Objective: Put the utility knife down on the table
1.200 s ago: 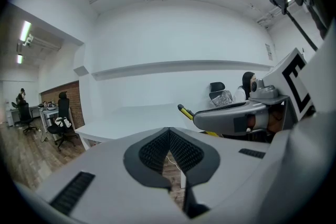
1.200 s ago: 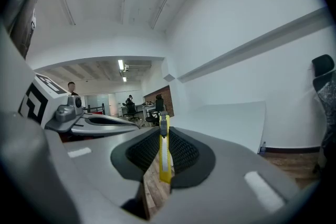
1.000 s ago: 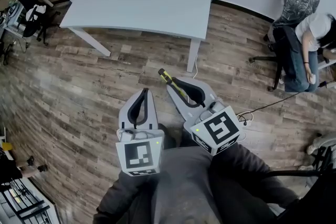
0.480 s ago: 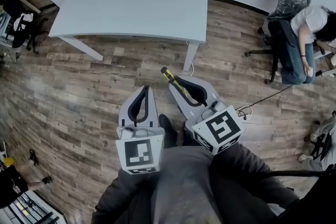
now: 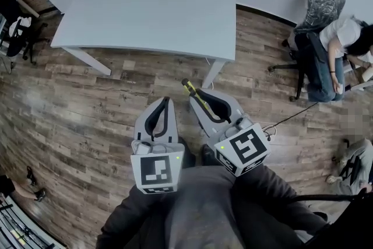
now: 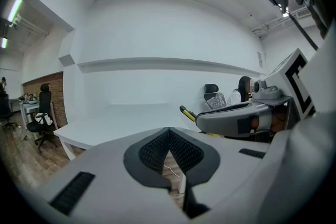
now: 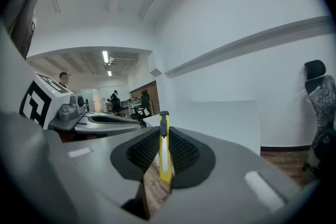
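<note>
One yellow utility knife point(image 7: 164, 148) sits pinched between the closed jaws of the right gripper point(image 5: 199, 97). Its black tip pokes past them toward the top of the head view, just right of centre. It hangs above the wooden floor point(image 5: 87, 96), near the corner leg of the white table point(image 5: 151, 3) that fills the upper middle of the frame, and not yet over the tabletop. Just left of it, the left gripper point(image 6: 169, 132) has its jaws pressed together on nothing. The step in hand looks like the carry toward the table. Next, the knife needs bringing forward over the tabletop and lowering until it rests, and then the jaws must part. No container shows in any view.
</note>
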`<state>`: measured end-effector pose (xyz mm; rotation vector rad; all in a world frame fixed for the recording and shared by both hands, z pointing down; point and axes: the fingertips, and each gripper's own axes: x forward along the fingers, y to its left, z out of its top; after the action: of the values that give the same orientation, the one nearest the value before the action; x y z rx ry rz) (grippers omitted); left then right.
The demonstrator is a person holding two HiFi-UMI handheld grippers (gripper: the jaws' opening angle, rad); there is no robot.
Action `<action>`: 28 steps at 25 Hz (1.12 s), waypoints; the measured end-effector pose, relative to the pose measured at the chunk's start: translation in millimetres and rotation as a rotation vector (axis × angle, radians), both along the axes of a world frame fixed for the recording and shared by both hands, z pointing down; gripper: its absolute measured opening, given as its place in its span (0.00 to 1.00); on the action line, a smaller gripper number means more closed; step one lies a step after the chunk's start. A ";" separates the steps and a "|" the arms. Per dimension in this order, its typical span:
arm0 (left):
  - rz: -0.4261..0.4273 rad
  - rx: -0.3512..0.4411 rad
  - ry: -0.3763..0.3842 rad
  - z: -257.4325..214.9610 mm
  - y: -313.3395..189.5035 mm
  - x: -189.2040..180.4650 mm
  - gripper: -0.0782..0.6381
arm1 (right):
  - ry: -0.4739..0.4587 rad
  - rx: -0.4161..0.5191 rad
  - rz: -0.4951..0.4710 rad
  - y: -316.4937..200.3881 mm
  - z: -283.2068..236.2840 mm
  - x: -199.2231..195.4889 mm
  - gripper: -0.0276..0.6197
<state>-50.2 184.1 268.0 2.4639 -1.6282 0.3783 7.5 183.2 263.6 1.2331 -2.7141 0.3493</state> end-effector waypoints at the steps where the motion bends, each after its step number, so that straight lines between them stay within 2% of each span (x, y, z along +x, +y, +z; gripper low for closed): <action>1: 0.008 -0.003 0.000 0.3 -1.6 -2.9 0.11 | -0.001 0.003 0.007 -1.6 -1.3 -3.0 0.13; 11: 0.000 0.006 0.039 0.9 -32.9 -24.4 0.11 | 0.030 0.007 0.015 -28.0 -4.6 -20.6 0.13; 18: -0.010 -0.011 0.022 9.4 -55.3 -25.5 0.11 | 0.014 -0.008 0.017 -55.4 6.9 -17.7 0.13; 28: -0.020 -0.060 -0.010 23.2 -113.3 -2.3 0.11 | -0.011 -0.046 -0.005 -113.8 20.4 2.7 0.13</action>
<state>-52.5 70.8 291.1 2.4040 -1.6202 0.4305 10.2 69.4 284.0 1.2154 -2.7017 0.4168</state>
